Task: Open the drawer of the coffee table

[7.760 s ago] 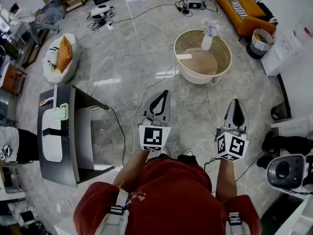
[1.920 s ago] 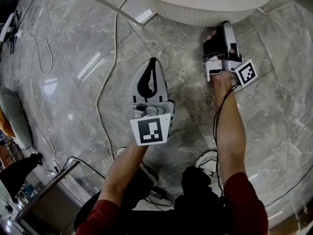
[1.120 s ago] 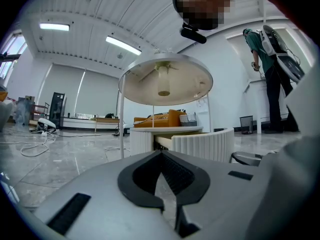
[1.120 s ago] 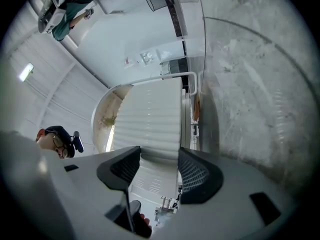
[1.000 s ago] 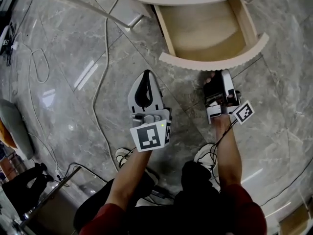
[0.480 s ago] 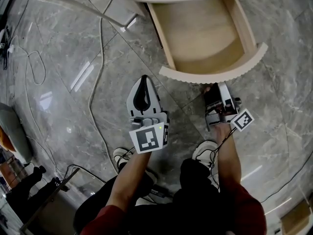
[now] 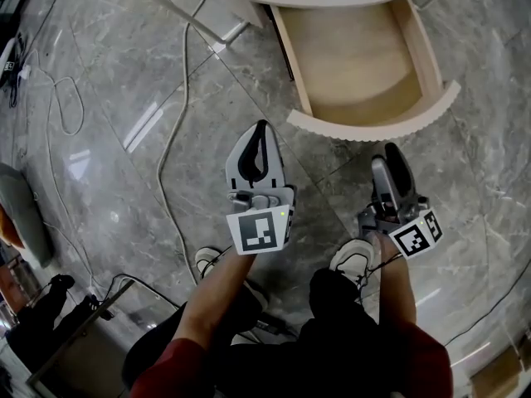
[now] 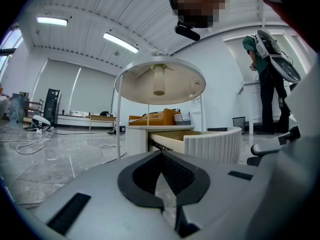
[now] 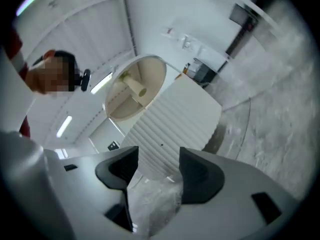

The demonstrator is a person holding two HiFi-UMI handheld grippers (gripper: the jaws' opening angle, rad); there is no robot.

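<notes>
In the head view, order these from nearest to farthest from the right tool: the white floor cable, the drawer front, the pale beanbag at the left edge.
From the right tool:
1. drawer front, just ahead of it.
2. white cable, on the floor to the left.
3. pale beanbag, far left edge.

The open drawer (image 7: 373, 124) juts out at upper right, its curved front barring that way; bare floor (image 7: 99, 206) lies free at left, crossed by one cable (image 7: 169, 143).
</notes>
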